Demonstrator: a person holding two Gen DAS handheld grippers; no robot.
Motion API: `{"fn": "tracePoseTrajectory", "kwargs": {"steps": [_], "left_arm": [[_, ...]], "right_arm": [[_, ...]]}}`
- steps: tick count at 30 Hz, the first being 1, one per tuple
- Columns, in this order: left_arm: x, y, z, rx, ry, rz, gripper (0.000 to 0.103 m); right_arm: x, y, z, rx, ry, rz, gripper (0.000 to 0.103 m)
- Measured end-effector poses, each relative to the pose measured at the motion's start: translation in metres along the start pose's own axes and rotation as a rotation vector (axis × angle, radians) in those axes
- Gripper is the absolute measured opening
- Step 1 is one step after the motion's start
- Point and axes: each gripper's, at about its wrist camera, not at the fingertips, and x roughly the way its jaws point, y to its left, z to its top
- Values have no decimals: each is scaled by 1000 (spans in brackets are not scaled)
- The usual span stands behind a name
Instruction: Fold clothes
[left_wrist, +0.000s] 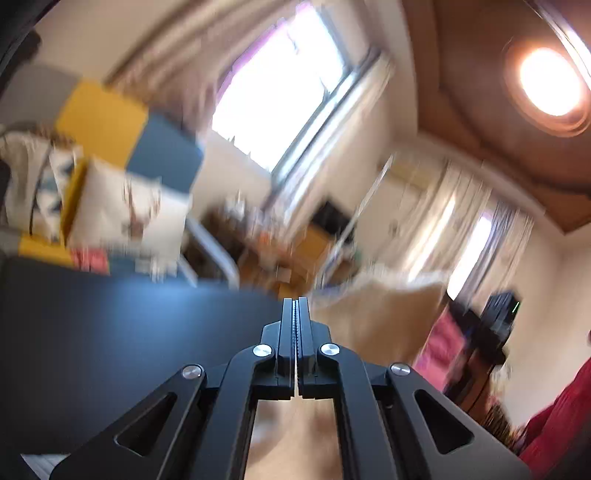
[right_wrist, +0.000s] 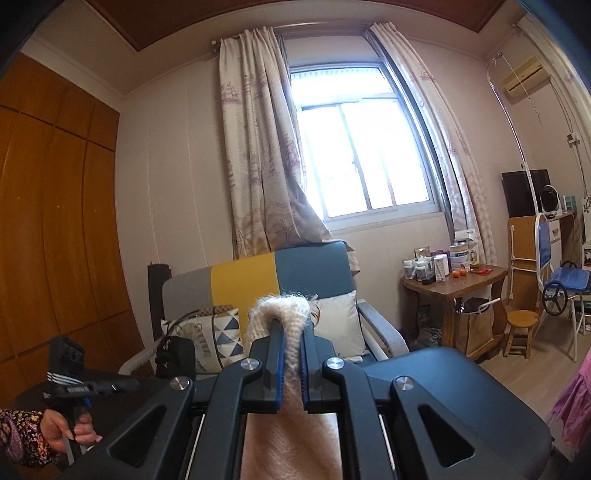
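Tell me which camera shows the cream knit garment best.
Right wrist view: the cream knit garment is sharp, folded over and clamped in the right gripper. Left wrist view shows only a blurred tan patch of it.

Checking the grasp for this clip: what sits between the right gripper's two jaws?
In the right wrist view, a fold of cream fuzzy knitted garment fills the gap between the jaws of the right gripper, bulging above their tips and hanging down beneath the gripper.
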Motion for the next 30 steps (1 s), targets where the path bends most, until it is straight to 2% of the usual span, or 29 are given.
{"fn": "tracePoseTrajectory", "kwargs": {"steps": [2, 4, 5, 6, 8, 9, 10, 13, 15, 17, 21, 23, 25, 27, 28, 29, 30], "left_arm": [[-15, -5, 8, 36, -26, -19, 0], [-12, -7, 3, 89, 42, 59, 1], [-6, -7, -3, 99, 94, 54, 3], [1, -7, -8, 109, 145, 50, 11], [29, 3, -27, 124, 254, 91, 40], [44, 8, -37, 132, 308, 112, 66], [57, 17, -44, 111, 344, 110, 75], [98, 45, -63, 45, 438, 104, 76], [117, 57, -72, -3, 462, 32, 77], [147, 72, -80, -39, 536, -30, 78], [192, 98, -105, -220, 703, -177, 78], [205, 97, -120, -220, 778, -222, 78], [210, 89, -140, -161, 859, -232, 78], [211, 79, -161, -82, 920, -199, 77], [207, 70, -163, -21, 893, -193, 75], [205, 64, -165, 24, 893, -155, 69], [204, 58, -168, 68, 893, -117, 32]], "right_arm": [[0, 8, 8, -17, -11, 21, 5], [-1, 15, 10, -32, -12, 31, 5], [-1, 19, 10, -39, -12, 34, 5], [-2, 22, 10, -47, -12, 38, 5], [-3, 29, 11, -61, -11, 46, 5], [-3, 32, 11, -68, -11, 49, 5], [-4, 36, 12, -76, -10, 53, 5], [-5, 39, 10, -91, -3, 53, 5], [-7, 35, 9, -92, 3, 50, 5], [-8, 29, 8, -87, 8, 53, 5], [-9, 20, 8, -77, 8, 66, 5], [-9, 18, 8, -86, 6, 67, 5], [-5, 15, 7, -94, 10, 64, 5], [0, 12, 5, -92, 20, 59, 5], [3, 10, 3, -87, 26, 56, 5], [7, 7, 1, -78, 33, 53, 5], [11, 4, -1, -66, 39, 49, 5]]}}
